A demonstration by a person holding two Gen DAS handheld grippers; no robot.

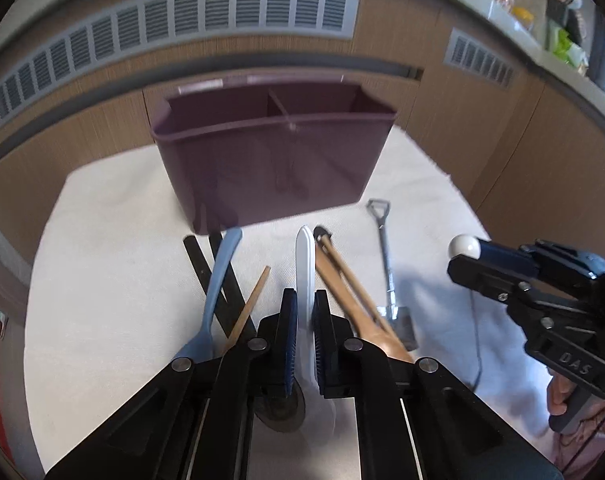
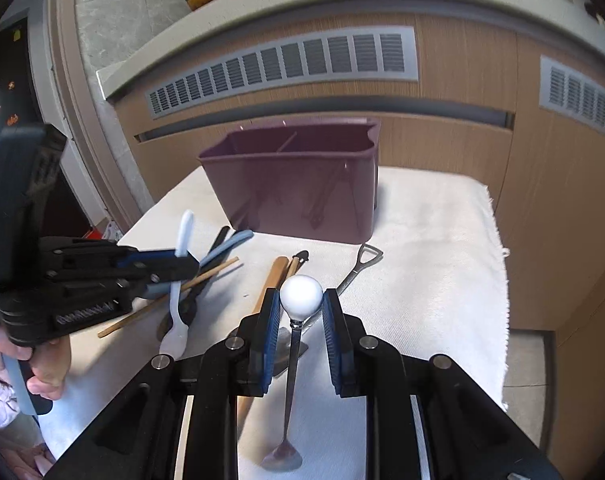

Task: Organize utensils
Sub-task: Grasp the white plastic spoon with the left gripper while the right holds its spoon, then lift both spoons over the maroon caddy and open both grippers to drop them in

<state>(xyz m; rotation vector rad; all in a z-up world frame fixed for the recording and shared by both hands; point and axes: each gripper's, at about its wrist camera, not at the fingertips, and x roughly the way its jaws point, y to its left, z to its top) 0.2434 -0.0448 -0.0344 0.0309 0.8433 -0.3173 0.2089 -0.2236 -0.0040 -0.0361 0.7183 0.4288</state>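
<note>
Left claw [image 1: 304,320] grips one white spoon [image 1: 305,264]; right claw [image 2: 301,312] pinches one ball-topped spoon [image 2: 301,292]. One purple caddy [image 1: 270,160] stands ahead; two black chopsticks [image 1: 206,268] lie left of the left claw.

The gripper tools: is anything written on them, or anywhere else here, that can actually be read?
"DAS": raised letters on the black body of the right gripper, seen from the left wrist view.
Embossed lettering on the left gripper body, right wrist view: too blurred to read.
Nothing else legible; the purple caddy shows no text.

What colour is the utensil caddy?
Dark purple caddy; clearest in the left wrist view.
</note>
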